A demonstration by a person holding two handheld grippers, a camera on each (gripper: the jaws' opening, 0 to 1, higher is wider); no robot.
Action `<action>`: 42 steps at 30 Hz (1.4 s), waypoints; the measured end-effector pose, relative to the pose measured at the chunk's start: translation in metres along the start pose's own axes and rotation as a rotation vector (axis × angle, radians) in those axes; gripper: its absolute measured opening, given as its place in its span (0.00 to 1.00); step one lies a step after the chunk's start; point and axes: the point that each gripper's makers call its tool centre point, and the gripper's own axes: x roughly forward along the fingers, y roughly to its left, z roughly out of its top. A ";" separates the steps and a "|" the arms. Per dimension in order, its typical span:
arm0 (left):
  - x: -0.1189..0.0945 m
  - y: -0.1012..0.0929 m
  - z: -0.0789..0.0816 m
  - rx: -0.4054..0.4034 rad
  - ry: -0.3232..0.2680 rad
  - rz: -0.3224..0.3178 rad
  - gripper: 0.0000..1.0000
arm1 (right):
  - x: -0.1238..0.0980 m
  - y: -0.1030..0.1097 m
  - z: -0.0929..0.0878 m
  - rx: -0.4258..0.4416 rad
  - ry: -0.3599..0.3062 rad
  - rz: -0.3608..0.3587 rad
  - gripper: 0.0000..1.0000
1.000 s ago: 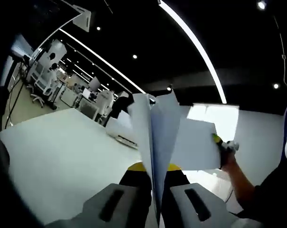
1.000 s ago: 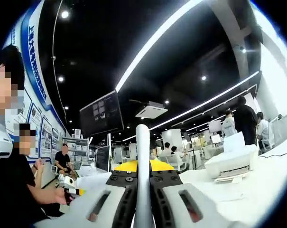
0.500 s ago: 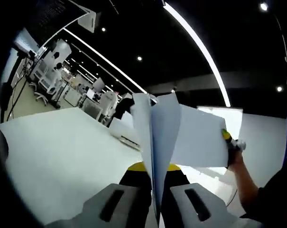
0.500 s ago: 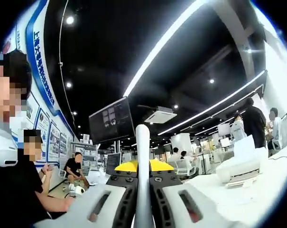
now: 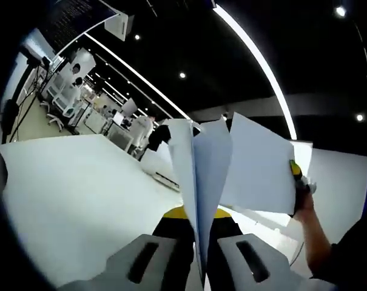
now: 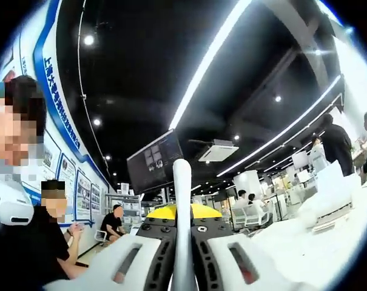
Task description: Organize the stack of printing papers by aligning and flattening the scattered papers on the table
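Papers [image 5: 256,170] tilted higher now, thin smooth sheets clamped in both hand-held grippers [image 5: 198,267].

ceiling [image 5: 171,36]: black, long light strips [image 6: 210,60], round spotlights | wall [image 6: 56,115]: white, blue lettering and posters | hanging monitor [image 6: 154,162] | white tabletop [image 5: 80,194] | white desk chairs [image 5: 53,103] on pale floor

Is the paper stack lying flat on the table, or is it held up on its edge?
Held up on edge: the paper stack rises from the shut jaws, clear of the white table.
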 end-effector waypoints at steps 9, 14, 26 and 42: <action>0.002 -0.003 0.001 0.003 -0.003 -0.007 0.06 | 0.010 0.010 -0.006 0.074 -0.048 0.039 0.02; 0.001 -0.006 0.000 0.002 0.001 -0.014 0.06 | 0.015 0.010 -0.011 0.100 -0.061 0.040 0.02; -0.001 -0.007 0.001 -0.012 -0.011 -0.023 0.06 | 0.025 0.007 -0.033 0.186 -0.097 0.047 0.02; -0.004 -0.010 0.011 -0.090 -0.092 -0.089 0.06 | 0.005 -0.054 -0.112 0.208 -0.189 -0.193 0.01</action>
